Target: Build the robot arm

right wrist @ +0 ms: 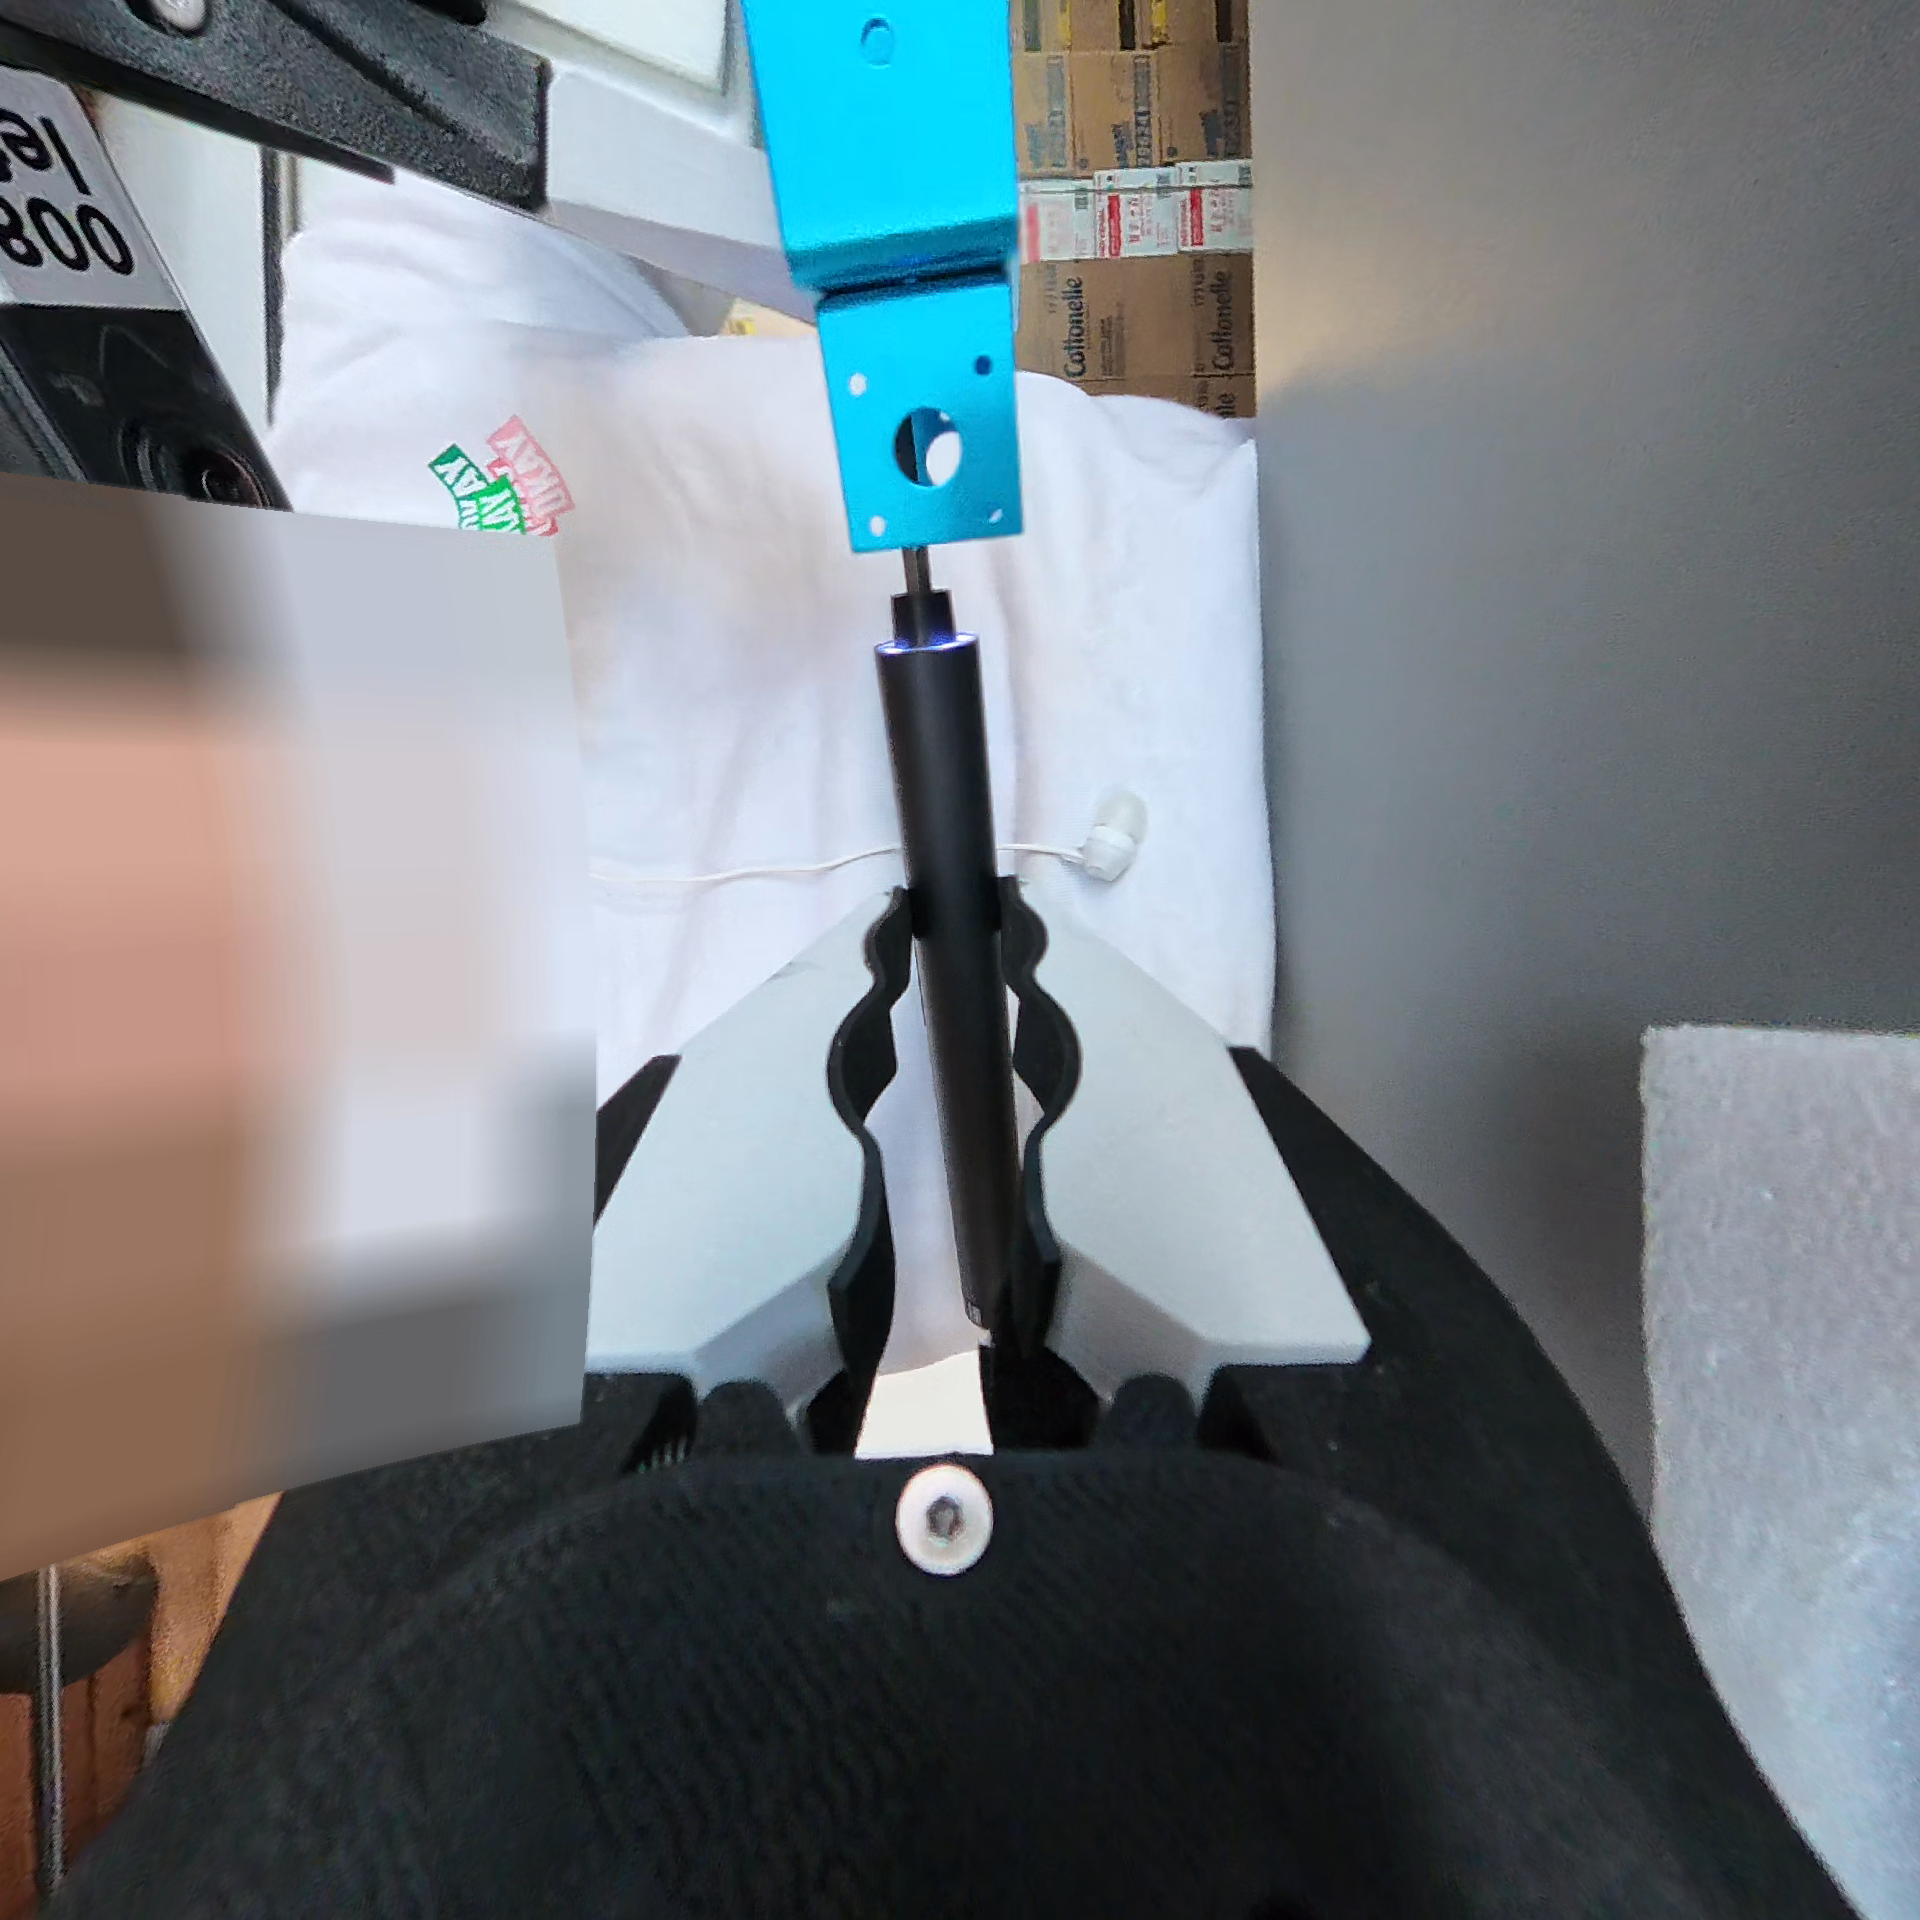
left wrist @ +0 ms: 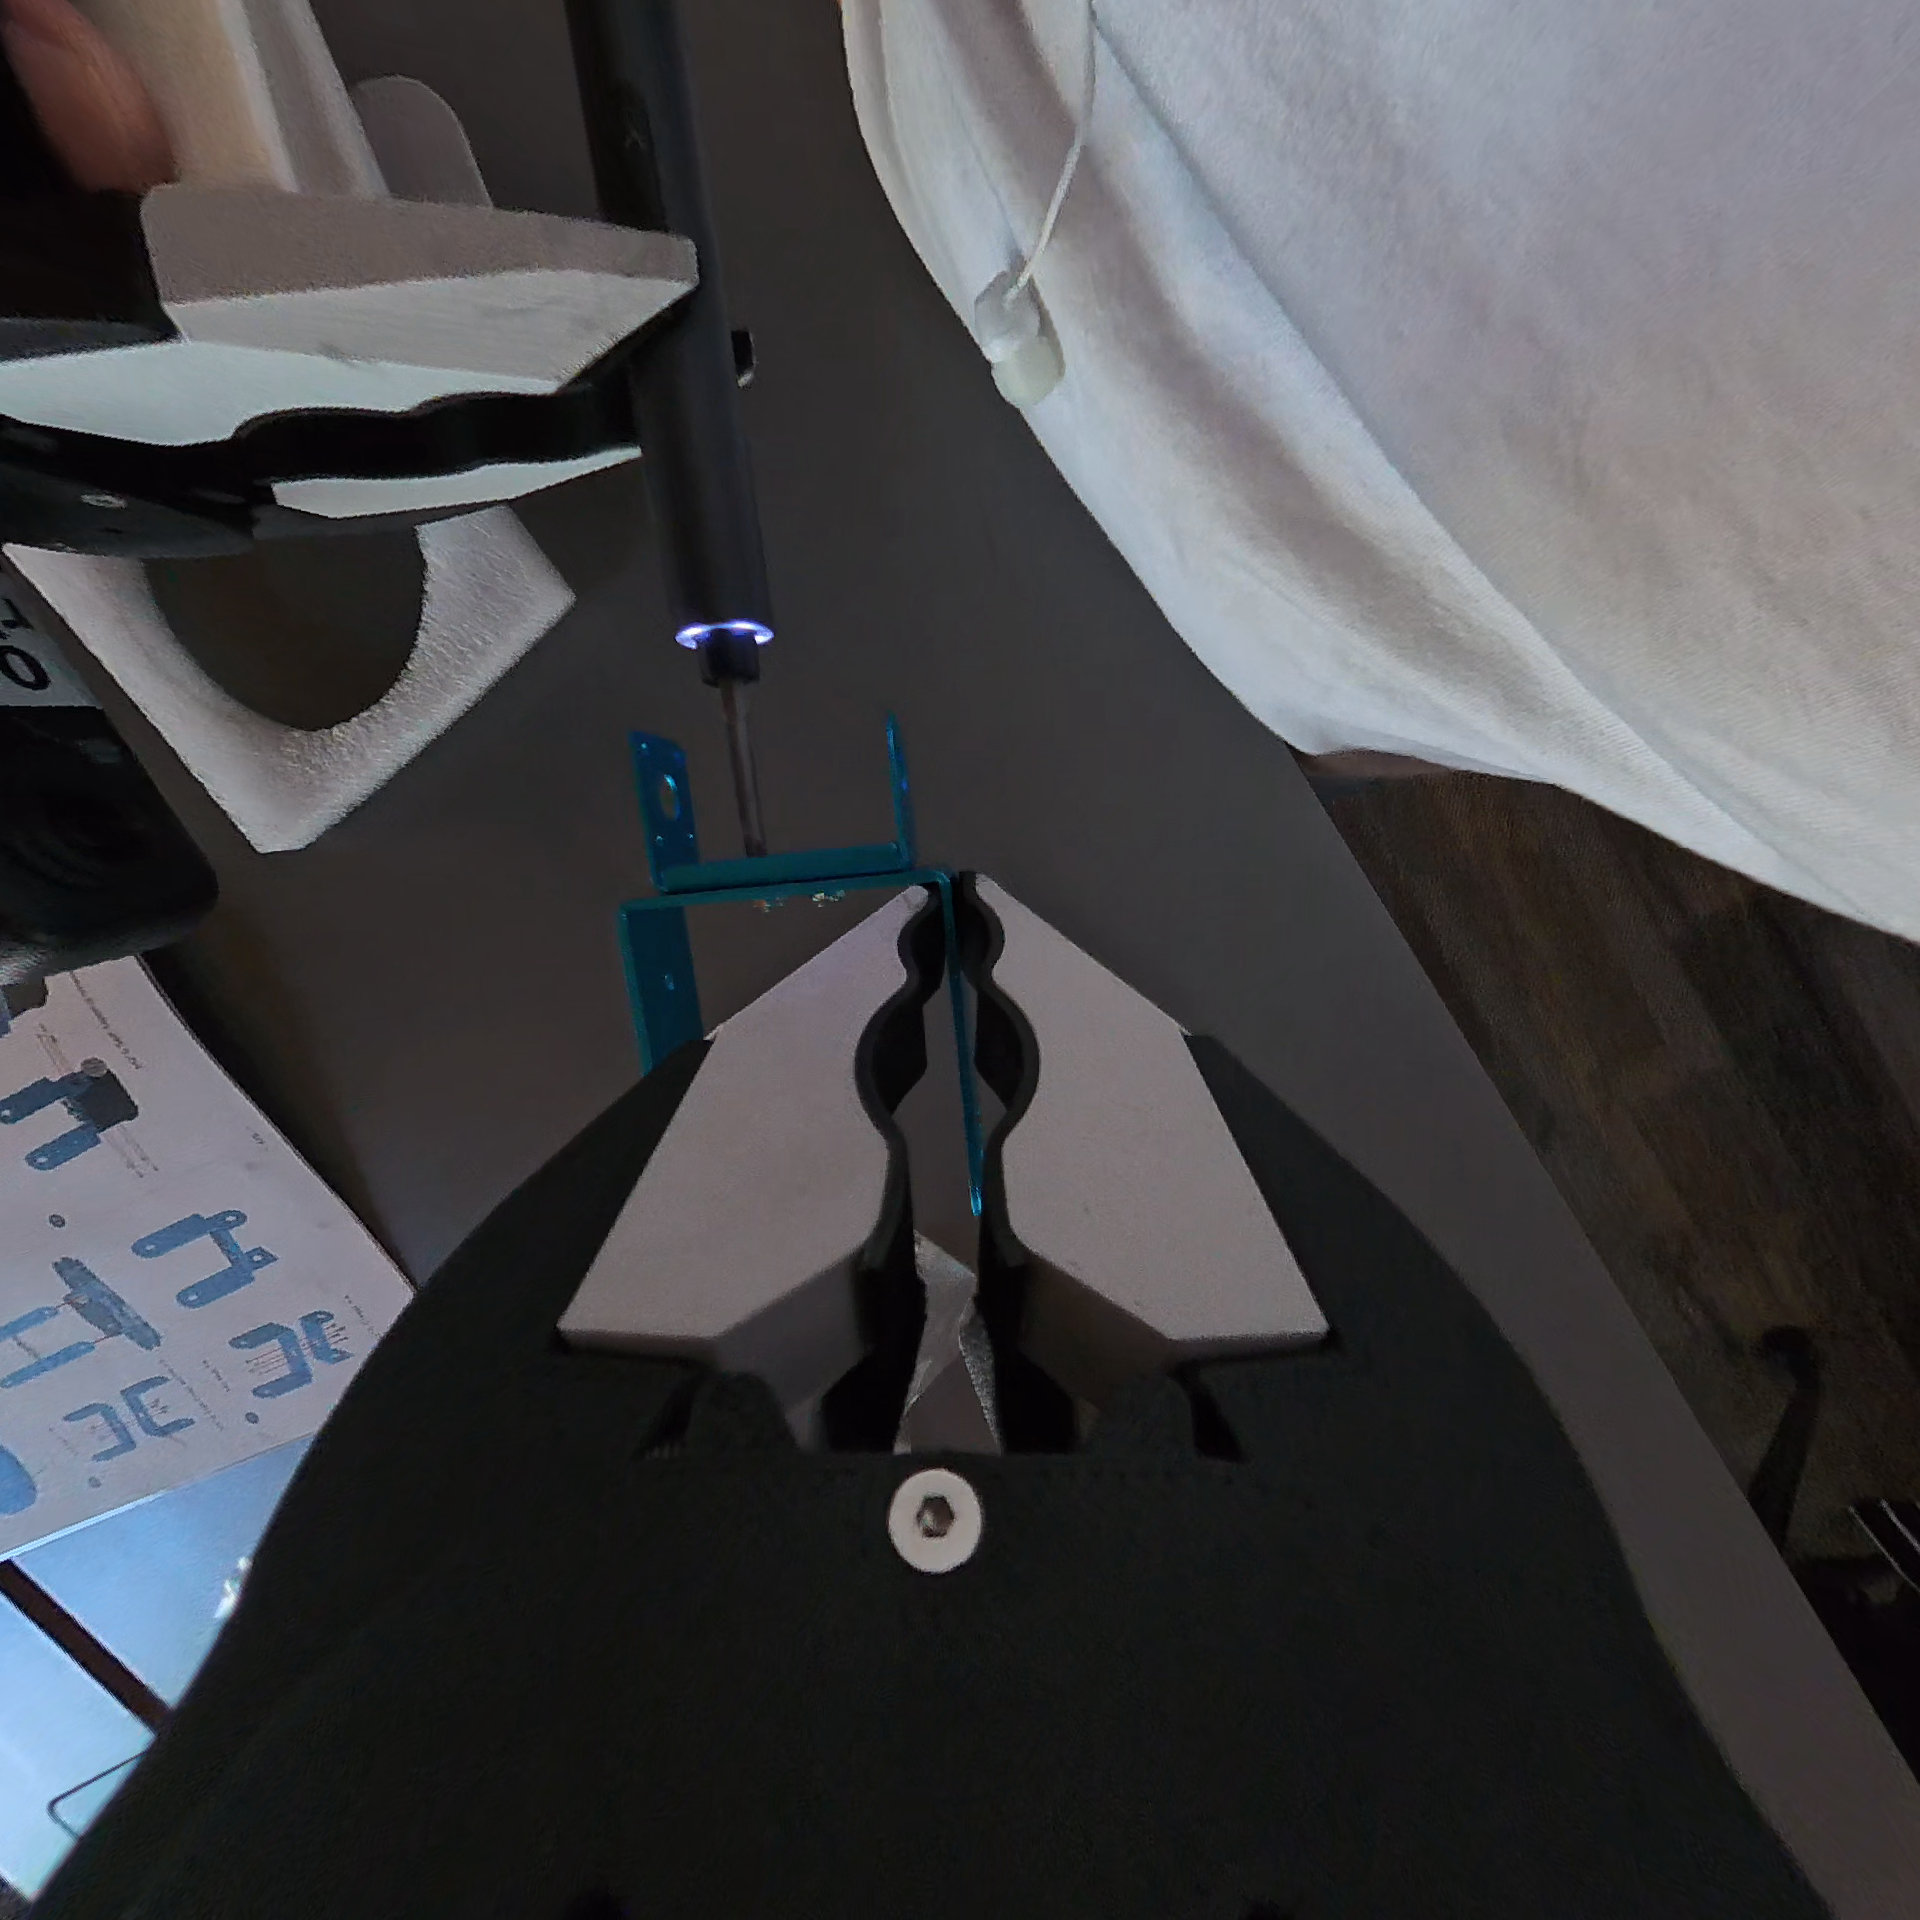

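Note:
My left gripper is shut on one flat side of a blue metal U-bracket. A second blue U-bracket sits back to back against it, its arms pointing away. My right gripper is shut on a black electric screwdriver with a lit ring at its nose. Its bit reaches down between the arms of the far bracket to its base. In the right wrist view the blue brackets hang straight ahead of the screwdriver tip. The right gripper also shows in the left wrist view.
A dark grey table lies below. A white foam block with a round hole sits at the left. A printed sheet with blue part drawings lies lower left. A person in a white shirt stands close. Cardboard boxes stand behind. Spacing between my two grippers at the tips: around 10 cm.

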The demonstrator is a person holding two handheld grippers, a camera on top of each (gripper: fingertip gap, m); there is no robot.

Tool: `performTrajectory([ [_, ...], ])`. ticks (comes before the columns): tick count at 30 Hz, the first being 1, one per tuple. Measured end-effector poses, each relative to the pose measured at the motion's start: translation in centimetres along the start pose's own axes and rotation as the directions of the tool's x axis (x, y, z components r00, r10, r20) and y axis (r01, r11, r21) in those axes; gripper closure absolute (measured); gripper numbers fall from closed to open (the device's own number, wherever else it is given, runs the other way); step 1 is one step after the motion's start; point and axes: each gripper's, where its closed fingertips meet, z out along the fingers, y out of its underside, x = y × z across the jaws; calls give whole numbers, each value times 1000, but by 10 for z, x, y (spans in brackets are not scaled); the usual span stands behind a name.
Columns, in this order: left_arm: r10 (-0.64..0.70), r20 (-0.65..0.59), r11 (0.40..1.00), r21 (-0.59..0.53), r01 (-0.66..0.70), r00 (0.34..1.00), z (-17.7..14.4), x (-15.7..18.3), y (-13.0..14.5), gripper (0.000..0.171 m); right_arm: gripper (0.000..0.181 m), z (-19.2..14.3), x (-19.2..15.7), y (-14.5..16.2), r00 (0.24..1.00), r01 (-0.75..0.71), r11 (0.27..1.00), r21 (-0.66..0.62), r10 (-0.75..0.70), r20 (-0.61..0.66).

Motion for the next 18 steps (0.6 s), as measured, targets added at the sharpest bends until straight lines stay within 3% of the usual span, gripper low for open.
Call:
performTrajectory([
  [10, 5, -45, 1000, -22, -6, 999, 2, -1, -1, 171, 166, -2, 20, 0, 963, 134, 990, -35, -138, -232],
  [18, 21, -58, 999, -41, -24, 998, 5, 2, 1, 171, 166, -5, 23, 0, 967, 131, 991, -38, -137, -214],
])
